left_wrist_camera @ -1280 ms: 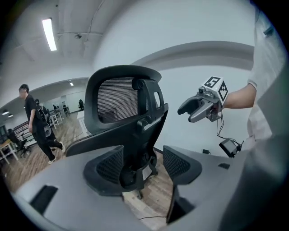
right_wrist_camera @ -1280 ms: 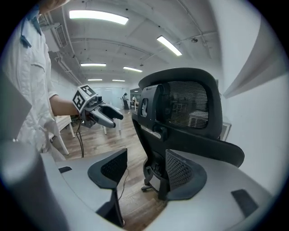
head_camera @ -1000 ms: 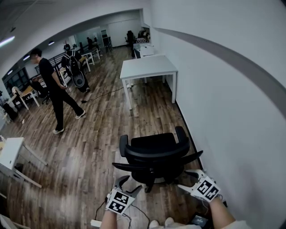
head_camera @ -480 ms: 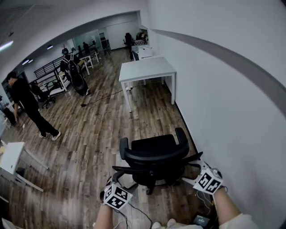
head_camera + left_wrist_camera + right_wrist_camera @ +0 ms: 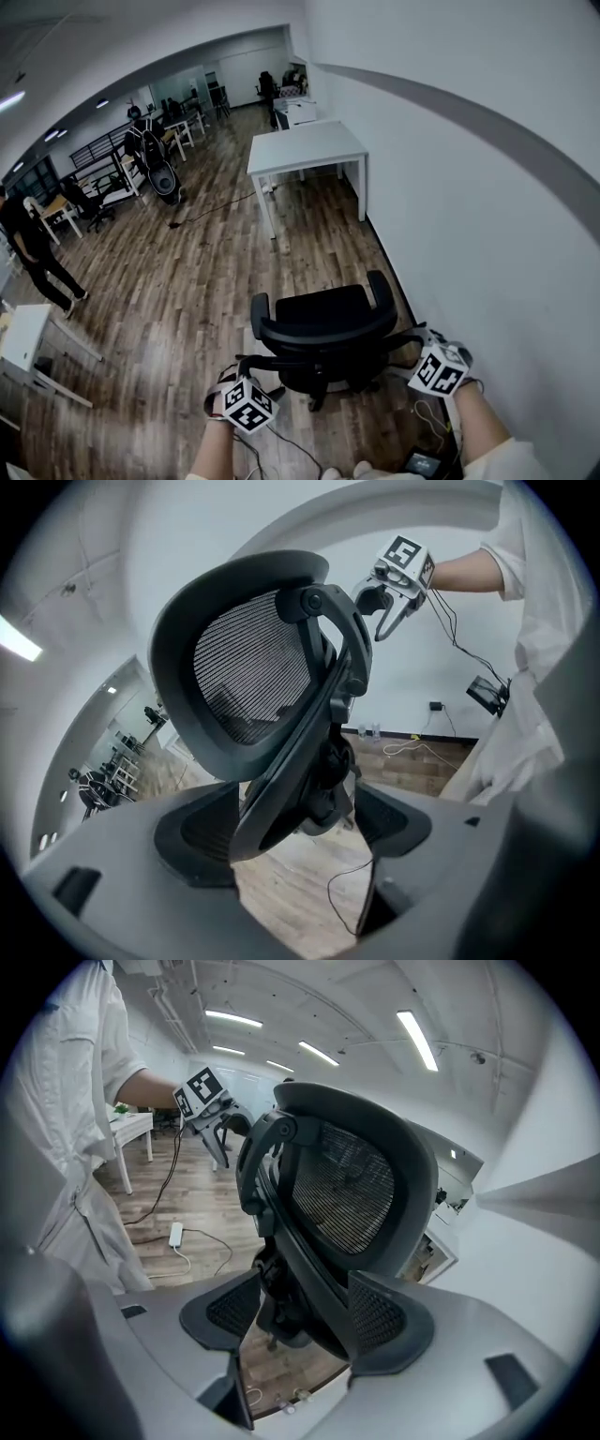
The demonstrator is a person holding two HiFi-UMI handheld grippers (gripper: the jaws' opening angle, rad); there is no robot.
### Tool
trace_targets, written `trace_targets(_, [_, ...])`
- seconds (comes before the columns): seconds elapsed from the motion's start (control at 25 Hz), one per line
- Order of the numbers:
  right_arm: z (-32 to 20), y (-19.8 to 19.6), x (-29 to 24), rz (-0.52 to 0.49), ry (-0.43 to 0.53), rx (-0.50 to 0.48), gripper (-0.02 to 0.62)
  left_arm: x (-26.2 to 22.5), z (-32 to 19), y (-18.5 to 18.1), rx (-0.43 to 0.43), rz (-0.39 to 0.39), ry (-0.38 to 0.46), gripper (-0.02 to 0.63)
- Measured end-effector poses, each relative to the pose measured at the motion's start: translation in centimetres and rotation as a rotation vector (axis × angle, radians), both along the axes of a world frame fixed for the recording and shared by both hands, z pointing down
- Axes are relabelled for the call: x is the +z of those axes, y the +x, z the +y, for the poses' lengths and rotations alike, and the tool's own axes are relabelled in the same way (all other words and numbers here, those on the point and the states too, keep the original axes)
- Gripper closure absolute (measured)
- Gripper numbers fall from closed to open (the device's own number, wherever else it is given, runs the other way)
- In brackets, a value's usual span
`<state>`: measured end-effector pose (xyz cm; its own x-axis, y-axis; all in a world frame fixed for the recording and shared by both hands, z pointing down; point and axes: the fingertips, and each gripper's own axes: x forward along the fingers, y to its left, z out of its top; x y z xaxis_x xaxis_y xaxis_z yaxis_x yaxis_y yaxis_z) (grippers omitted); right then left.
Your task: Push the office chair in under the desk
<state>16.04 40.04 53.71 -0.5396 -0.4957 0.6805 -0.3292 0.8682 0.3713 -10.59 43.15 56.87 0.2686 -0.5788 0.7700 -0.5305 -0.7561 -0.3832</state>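
Left gripper (image 5: 292, 829) first: jaws released, and they have just been spreading to full width. The chair (image 5: 253, 672) is right between them. Its rear spine (image 5: 305, 742) runs up through the gap, close by the left-hand pad, with daylight on the other side and nothing clamped. Below the gap there is bare wooden floor (image 5: 281, 892) and a thin black cable (image 5: 349, 897).

Over to the right gripper (image 5: 305, 1321), and it's the same story: jaws let go and just been opening, with the spine standing in the gap and no squeeze from either pad. Off to the left of those jaws, a white power strip (image 5: 175, 1234) lies on the floor.

From the head view, the two grippers flank the chair's back, one on each side, and the seat faces away from the jaws. Straight ahead beyond the seat comes open floor, then the white bench (image 5: 305, 145), well apart from the chair. It stands against the wall (image 5: 450, 187) that runs along the outer side of the right jaws. The chair is out on the floor, not under the bench. Far off to the left, a person (image 5: 28, 248) in dark clothes is mid-stride.
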Motion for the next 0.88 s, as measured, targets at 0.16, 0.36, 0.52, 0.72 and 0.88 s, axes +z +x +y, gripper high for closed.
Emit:
trace_targets(0.16, [-0.9, 0.6, 0.4, 0.097, -0.005, -0.023, 0.305, 0.6, -0.7, -0.6, 0.029, -0.084, -0.016, 0.232])
trace_targets(0.36, [-1.9, 1.2, 1.8, 0.204, -0.024, -0.066, 0.305, 1.7, -1.6, -0.9, 0.048, -0.142, -0.047, 0.232])
trace_targets(0.52, [-2.4, 1.6, 2.6, 0.279, -0.045, -0.086, 0.305, 2.4, -1.9, -0.7, 0.075, -0.179, -0.078, 0.232])
trace_targets(0.72, [-2.9, 2.0, 3.1, 0.335, -0.06, -0.101, 0.305, 2.7, -2.3, -0.4, 0.069, -0.202, -0.108, 0.232])
trace_targets(0.88, [-3.5, 1.8, 3.8, 0.372, -0.065, -0.12, 0.305, 3.2, -2.7, -0.4, 0.074, -0.213, -0.124, 0.232])
